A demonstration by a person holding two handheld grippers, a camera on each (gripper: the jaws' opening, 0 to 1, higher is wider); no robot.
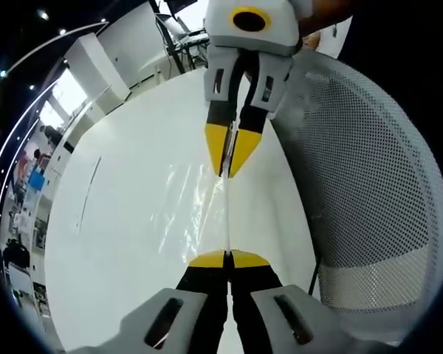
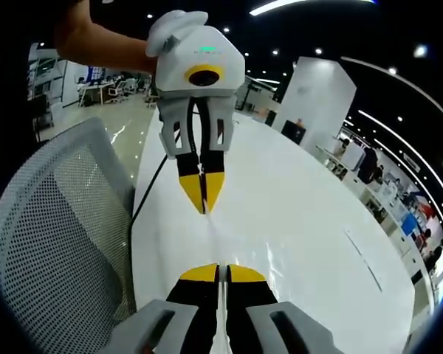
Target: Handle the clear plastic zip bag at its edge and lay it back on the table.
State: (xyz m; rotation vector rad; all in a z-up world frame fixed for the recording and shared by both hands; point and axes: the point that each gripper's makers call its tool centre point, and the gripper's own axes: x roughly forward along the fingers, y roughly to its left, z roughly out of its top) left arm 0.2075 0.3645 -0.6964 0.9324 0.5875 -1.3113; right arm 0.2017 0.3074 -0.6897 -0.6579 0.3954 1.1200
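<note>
The clear plastic zip bag [image 1: 194,208] hangs taut over the white table [image 1: 118,221], glinting in the light. In the left gripper view my left gripper [image 1: 228,259] is shut on the bag's near edge. My right gripper [image 1: 232,165] comes in from the top, shut on the opposite end of the same edge. In the right gripper view my right gripper [image 2: 220,272] is shut at the bottom and my left gripper [image 2: 203,200] faces it, also shut. The bag [image 2: 275,259] shows there as a faint sheen, its edge a thin line between the two grippers.
A white mesh chair back [image 1: 362,192] stands close beside the table edge, and also appears as the chair [image 2: 59,228] in the right gripper view. A dark cable [image 2: 146,188] runs along the table's side. A hand [image 2: 96,44] holds the left gripper. Desks and people are far off.
</note>
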